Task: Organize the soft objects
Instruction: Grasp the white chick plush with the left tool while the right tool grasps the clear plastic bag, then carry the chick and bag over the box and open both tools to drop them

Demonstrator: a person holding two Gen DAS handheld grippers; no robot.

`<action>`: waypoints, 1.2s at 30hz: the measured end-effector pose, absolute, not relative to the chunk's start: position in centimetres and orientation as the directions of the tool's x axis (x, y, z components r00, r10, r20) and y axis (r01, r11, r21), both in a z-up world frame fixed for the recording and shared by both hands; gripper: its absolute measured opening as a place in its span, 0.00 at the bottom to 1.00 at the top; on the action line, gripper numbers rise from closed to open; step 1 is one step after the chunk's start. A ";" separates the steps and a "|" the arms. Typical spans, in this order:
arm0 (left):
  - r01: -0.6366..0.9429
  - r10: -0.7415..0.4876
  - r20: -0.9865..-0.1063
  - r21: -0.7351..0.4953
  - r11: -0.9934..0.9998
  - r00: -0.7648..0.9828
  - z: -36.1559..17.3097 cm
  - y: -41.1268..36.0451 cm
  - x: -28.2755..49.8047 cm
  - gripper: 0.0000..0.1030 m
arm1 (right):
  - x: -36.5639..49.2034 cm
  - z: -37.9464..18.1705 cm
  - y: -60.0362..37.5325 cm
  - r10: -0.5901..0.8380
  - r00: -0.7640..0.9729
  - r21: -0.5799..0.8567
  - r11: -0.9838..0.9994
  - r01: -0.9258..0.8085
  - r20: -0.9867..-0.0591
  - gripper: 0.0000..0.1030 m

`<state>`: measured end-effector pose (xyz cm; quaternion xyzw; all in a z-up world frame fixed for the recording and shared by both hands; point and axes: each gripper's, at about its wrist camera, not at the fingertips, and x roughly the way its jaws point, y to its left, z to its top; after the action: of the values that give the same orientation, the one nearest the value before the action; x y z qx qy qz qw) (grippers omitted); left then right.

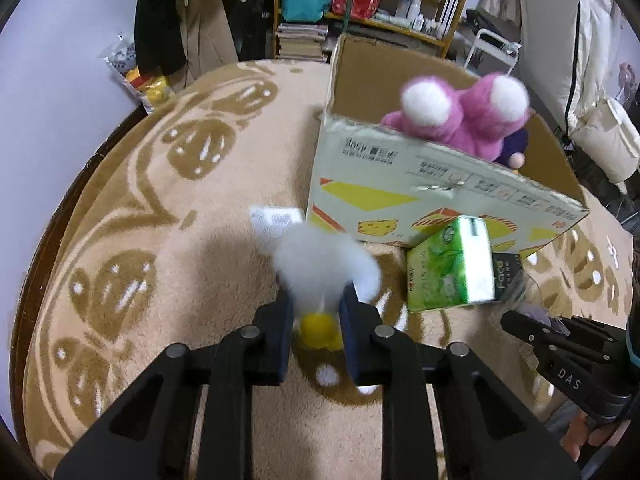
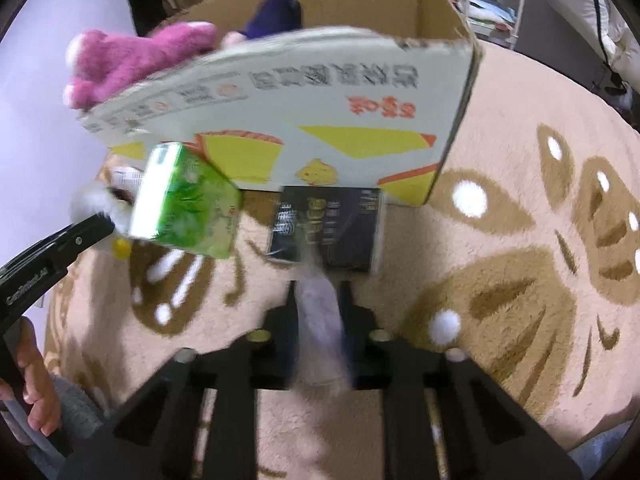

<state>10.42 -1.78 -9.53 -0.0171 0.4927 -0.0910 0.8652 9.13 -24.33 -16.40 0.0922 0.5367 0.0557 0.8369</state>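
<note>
The left gripper (image 1: 316, 312) has its fingers (image 1: 280, 320) pinching a white plush toy (image 1: 326, 268) with a yellow part at its lower end; a white printed tag sticks out of the toy beyond the fingertips, its text too small to read. The right gripper (image 2: 318, 300) has its fingers (image 2: 348, 308) pressed on a thin, pale, crinkled piece of plastic wrap (image 2: 320, 308) that runs forward to a black tissue pack (image 2: 330, 228) lying on the blanket just ahead of the fingertips. In the left wrist view that pack shows the word "Face", and the right gripper's body reads "DAS".

Ahead and to the left of the right fingers a green tissue pack (image 2: 186, 204) stands tilted, printed with a leafy pattern; its small red label is unreadable. Beyond both packs sits an open cardboard box (image 1: 420, 196), white outside with yellow shapes, orange trim, a small yellow chick figure and upside-down Chinese print including "400g". Inside it, a pink plush toy (image 1: 460, 116) with white-tipped feet pokes over the near rim, with a purple plush toy (image 1: 514, 144) touching it behind.

Everything rests on a beige blanket (image 1: 140, 208) with a brown pattern.
</note>
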 end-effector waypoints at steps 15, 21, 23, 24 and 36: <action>0.194 -0.235 -0.844 -0.158 0.968 0.483 -10.0 -2.2 11.1 0.10 | 7.7 -13.6 -27.0 0.200 0.496 0.234 0.972 0.006 -0.845 0.14; 0.182 -0.223 -0.842 -0.151 0.972 0.491 -10.1 -2.1 11.2 0.10 | 7.3 -13.0 -25.9 0.205 0.513 0.234 0.972 -0.007 -0.834 0.14; 0.189 -0.230 -0.830 -0.153 0.970 0.508 -9.6 -2.1 10.9 0.10 | 7.2 -12.7 -25.6 0.205 0.518 0.234 0.972 -0.009 -0.830 0.14; 0.194 -0.233 -0.821 -0.152 0.969 0.521 -9.1 -2.2 10.7 0.10 | 7.2 -12.5 -25.7 0.208 0.524 0.237 0.972 -0.012 -0.826 0.14; 0.254 -0.258 -0.720 -0.116 0.960 0.644 -4.9 -3.0 7.9 0.10 | 5.8 -9.2 -25.1 0.221 0.642 0.231 0.970 -0.070 -0.735 0.14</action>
<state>7.88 -3.00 -4.87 -0.0022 0.3977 -0.1413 0.9066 5.82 -25.11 -9.22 0.0911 0.4156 0.0806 0.9014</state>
